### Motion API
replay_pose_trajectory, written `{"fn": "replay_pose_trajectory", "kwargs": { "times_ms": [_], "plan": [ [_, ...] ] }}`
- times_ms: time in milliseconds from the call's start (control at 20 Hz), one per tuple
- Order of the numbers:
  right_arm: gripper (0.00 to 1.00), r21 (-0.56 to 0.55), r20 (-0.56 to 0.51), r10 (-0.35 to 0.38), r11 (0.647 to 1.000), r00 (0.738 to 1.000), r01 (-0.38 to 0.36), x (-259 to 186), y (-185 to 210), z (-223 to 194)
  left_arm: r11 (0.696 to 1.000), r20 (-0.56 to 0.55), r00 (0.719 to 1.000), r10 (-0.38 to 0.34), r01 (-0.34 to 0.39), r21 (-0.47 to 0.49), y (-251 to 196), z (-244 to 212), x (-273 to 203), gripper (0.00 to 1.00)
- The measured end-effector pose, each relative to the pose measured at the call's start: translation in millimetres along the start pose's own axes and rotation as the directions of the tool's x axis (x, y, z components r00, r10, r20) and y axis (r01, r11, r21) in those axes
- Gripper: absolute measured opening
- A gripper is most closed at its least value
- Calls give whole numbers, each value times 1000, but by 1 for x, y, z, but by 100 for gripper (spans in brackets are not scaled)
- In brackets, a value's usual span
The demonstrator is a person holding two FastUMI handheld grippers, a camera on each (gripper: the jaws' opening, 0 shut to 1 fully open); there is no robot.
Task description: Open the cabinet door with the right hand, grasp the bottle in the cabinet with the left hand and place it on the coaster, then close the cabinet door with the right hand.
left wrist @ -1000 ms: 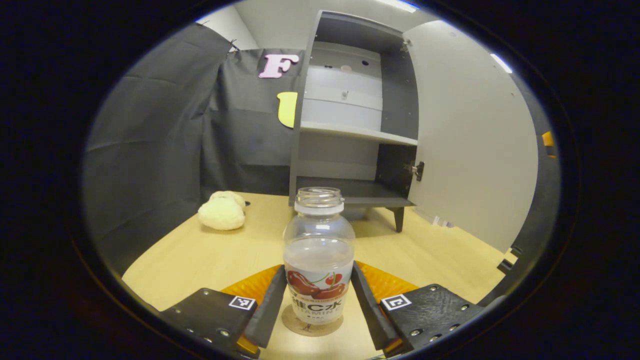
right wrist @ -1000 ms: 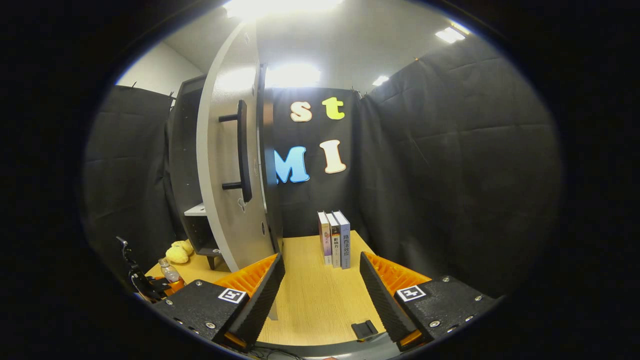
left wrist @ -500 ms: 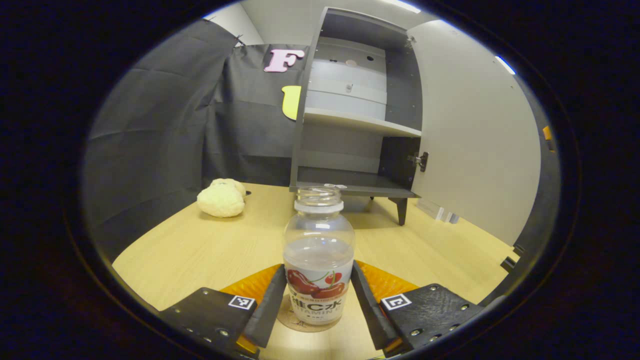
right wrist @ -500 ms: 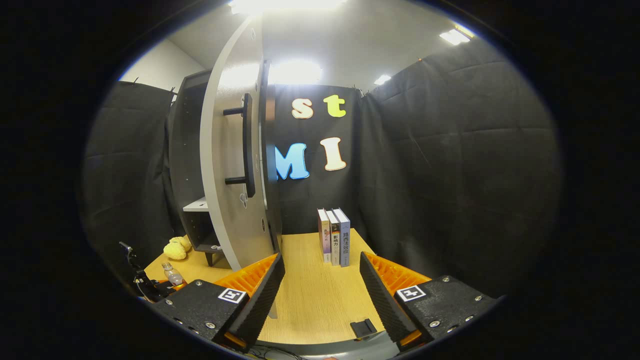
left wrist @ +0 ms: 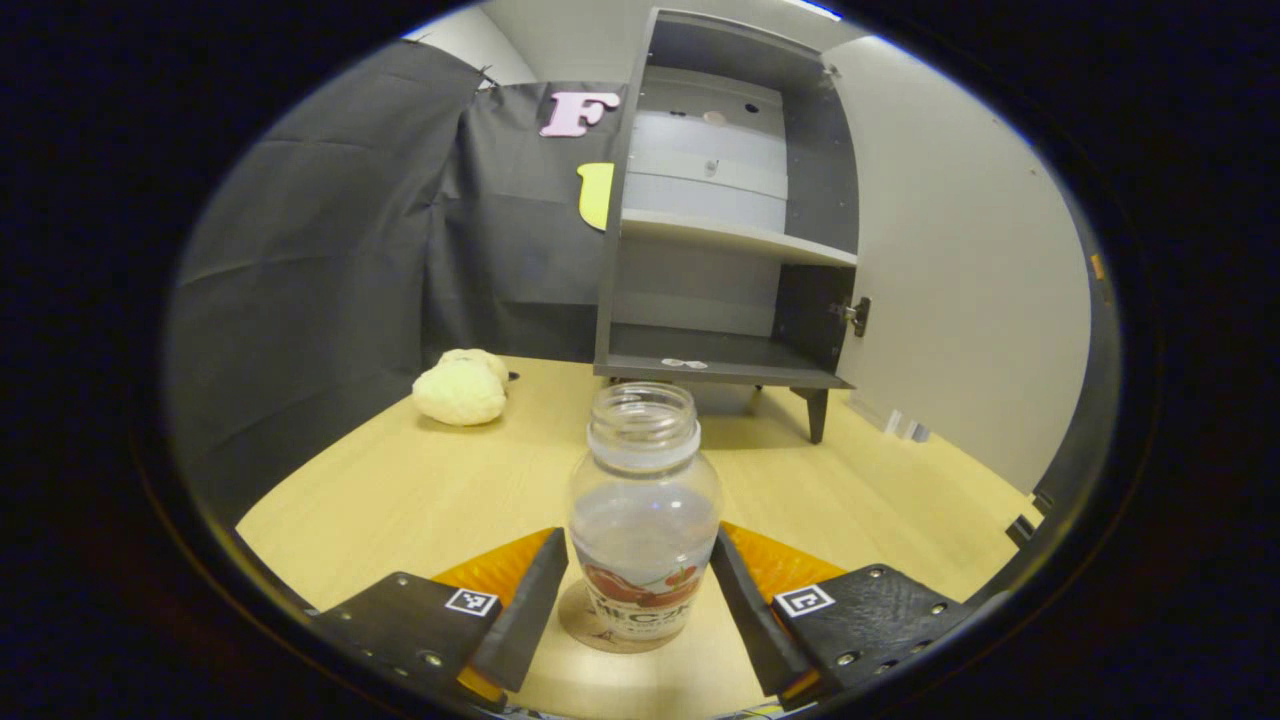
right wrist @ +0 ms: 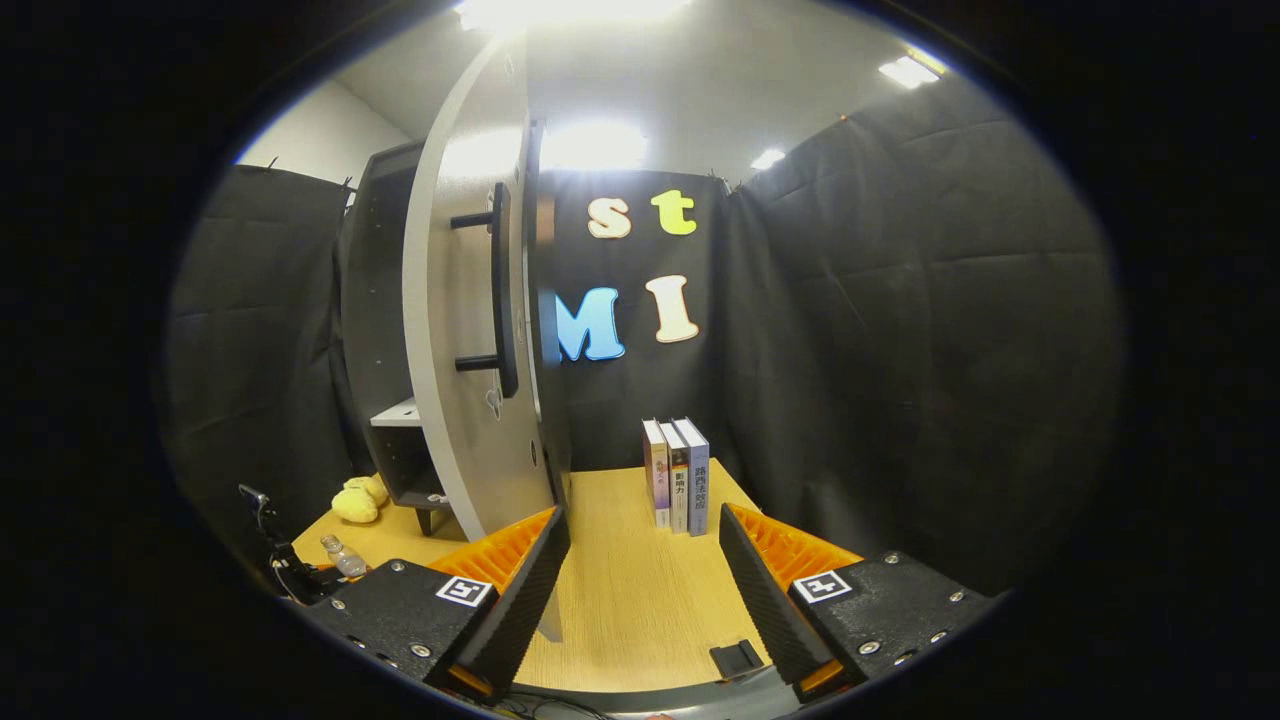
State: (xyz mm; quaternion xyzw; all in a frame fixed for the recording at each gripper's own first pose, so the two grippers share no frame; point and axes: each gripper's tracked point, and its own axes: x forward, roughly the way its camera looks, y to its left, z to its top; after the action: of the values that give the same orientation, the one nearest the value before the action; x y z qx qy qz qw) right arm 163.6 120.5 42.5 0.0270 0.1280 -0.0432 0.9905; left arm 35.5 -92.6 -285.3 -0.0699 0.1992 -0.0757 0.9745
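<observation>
Left gripper view: bottle (left wrist: 644, 520) stands on coaster (left wrist: 580, 622), lower centre, between the parted fingers of the left hand-held gripper (left wrist: 638, 610); released, apparently. Door (right wrist: 470, 340) open, left of centre in right gripper view; right hand-held gripper (right wrist: 645, 585) wide, empty. Remaining: close door.

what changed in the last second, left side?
Left tongs have spread slightly off the bottle, letting it go; it now stands on the coaster. Left view backed off from the cabinet. Unchanged: door open, right tongs open and idle, books in place.
</observation>
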Motion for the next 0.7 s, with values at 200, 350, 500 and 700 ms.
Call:
{"fn": "replay_pose_trajectory", "kwargs": {
  "times_ms": [200, 350, 500, 700],
  "plan": [
    [94, 14, 18, 18, 1000, 1000, -18, 4, 5, 3, 1000, 57, 998, -2, 3, -10, -5, 27, -18, 84],
    [93, 9, 32, 23, 1000, 999, -24, 6, 6, 6, 999, 81, 997, 19, -16, -30, 1, 48, -31, 82],
    [94, 17, 36, 27, 999, 999, -27, 9, 8, 6, 998, 101, 995, 28, -21, -67, 1, 70, -45, 85],
    [94, 23, 41, 30, 999, 999, -31, 11, 9, 8, 998, 159, 987, 22, -11, -68, -1, 108, -69, 82]
  ]
}}
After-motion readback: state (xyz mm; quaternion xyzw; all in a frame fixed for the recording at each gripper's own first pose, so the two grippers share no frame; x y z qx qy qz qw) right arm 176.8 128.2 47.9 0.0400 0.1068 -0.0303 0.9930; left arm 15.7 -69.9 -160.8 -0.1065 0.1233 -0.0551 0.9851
